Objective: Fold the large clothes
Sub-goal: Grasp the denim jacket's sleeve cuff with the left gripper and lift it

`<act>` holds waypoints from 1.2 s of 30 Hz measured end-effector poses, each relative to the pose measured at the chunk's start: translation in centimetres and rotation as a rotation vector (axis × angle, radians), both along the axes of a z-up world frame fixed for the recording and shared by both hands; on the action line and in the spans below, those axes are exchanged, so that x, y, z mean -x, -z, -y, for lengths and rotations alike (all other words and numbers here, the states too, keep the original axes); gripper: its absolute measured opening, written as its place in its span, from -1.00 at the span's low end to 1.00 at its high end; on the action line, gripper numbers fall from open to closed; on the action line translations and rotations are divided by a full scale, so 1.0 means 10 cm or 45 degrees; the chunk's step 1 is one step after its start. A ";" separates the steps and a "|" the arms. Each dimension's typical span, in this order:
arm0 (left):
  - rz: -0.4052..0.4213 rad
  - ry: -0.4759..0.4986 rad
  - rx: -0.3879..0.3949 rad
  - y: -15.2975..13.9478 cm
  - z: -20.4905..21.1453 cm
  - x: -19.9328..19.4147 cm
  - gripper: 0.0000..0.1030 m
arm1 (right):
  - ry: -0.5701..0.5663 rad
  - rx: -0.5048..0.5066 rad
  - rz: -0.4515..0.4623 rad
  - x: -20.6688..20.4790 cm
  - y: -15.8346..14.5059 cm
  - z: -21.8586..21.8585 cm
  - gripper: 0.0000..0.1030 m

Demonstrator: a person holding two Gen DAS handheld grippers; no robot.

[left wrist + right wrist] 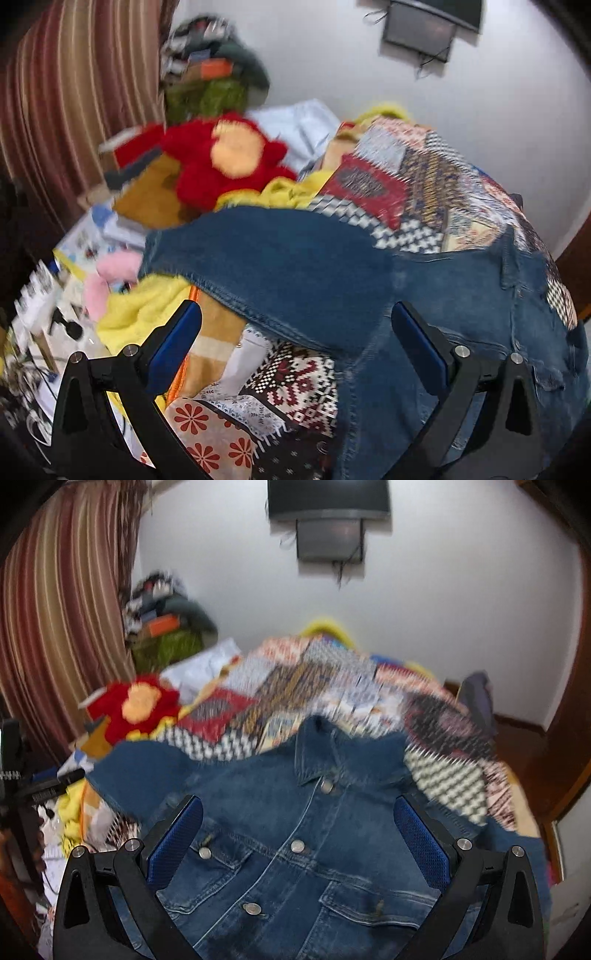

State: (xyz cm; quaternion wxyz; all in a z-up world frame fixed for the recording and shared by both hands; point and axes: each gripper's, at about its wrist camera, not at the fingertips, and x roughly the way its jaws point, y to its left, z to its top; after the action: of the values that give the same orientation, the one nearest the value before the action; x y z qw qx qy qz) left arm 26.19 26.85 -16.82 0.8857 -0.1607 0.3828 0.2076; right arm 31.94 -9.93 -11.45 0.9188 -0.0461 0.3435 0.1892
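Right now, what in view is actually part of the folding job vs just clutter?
Job:
- denim jacket, spread front-up on the patchwork quilt
- left gripper, open, over one sleeve
- right gripper, open, over the jacket's chest

Lying about:
- red plush toy
- yellow blanket
- pink plush
- striped curtain
- wall TV

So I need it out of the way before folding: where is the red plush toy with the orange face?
The red plush toy lies at the bed's far left, beyond the blue denim jacket, beside the striped curtain.
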 end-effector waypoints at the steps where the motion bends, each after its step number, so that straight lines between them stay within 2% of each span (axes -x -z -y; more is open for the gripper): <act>1: -0.015 -0.019 0.038 0.08 -0.11 -0.03 1.00 | -0.006 0.000 -0.031 -0.06 0.09 -0.04 0.99; 4: -0.047 -0.018 0.190 0.30 -0.34 -0.12 1.00 | -0.019 0.025 -0.149 -0.27 0.43 -0.15 0.99; 6: -0.062 0.007 0.319 0.45 -0.48 -0.17 1.00 | -0.046 0.093 -0.230 -0.43 0.66 -0.27 0.99; 10: -0.055 0.048 0.555 0.66 -0.65 -0.23 1.00 | -0.124 0.214 -0.310 -0.57 0.99 -0.49 0.99; 14: -0.040 0.050 0.650 0.76 -0.76 -0.27 0.97 | -0.244 0.258 -0.399 -0.65 1.21 -0.69 0.99; 19: 0.003 0.022 0.689 0.80 -0.96 -0.33 0.74 | -0.359 0.272 -0.501 -0.73 1.38 -0.89 0.99; 20: 0.021 0.040 0.681 0.78 -0.98 -0.35 0.73 | -0.360 0.281 -0.514 -0.75 1.40 -0.91 0.99; 21: 0.028 0.048 0.656 0.76 -0.99 -0.36 0.62 | -0.362 0.287 -0.523 -0.76 1.42 -0.93 0.99; 22: 0.023 0.043 0.597 0.72 -0.98 -0.37 0.43 | -0.364 0.284 -0.531 -0.77 1.44 -0.95 0.99; 23: 0.015 0.041 0.563 0.70 -0.98 -0.39 0.34 | -0.365 0.281 -0.545 -0.79 1.46 -0.95 0.99; 25: -0.002 0.041 0.460 0.64 -0.96 -0.41 0.05 | -0.358 0.278 -0.595 -0.82 1.52 -0.94 0.99; 26: -0.005 0.040 0.429 0.62 -0.97 -0.43 -0.02 | -0.345 0.285 -0.625 -0.84 1.57 -0.94 0.99; 28: -0.016 0.026 0.351 0.60 -0.97 -0.47 -0.35 | -0.337 0.304 -0.634 -0.83 1.61 -0.94 0.99; 30: -0.023 -0.002 0.318 0.61 -1.01 -0.53 -0.51 | -0.342 0.323 -0.623 -0.81 1.60 -0.96 0.99; 32: -0.020 -0.023 0.305 0.61 -1.03 -0.55 -0.57 | -0.348 0.330 -0.627 -0.81 1.59 -0.96 0.99; 36: -0.027 0.000 0.130 0.39 -0.81 -0.59 -0.67 | -0.331 0.297 -0.650 -0.80 1.51 -0.89 0.99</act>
State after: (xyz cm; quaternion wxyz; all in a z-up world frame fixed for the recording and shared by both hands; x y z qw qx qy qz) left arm 32.08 34.92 -20.75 0.8721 -0.2036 0.4025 0.1895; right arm 39.98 -1.06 -26.55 0.7593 -0.1460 0.5738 0.2699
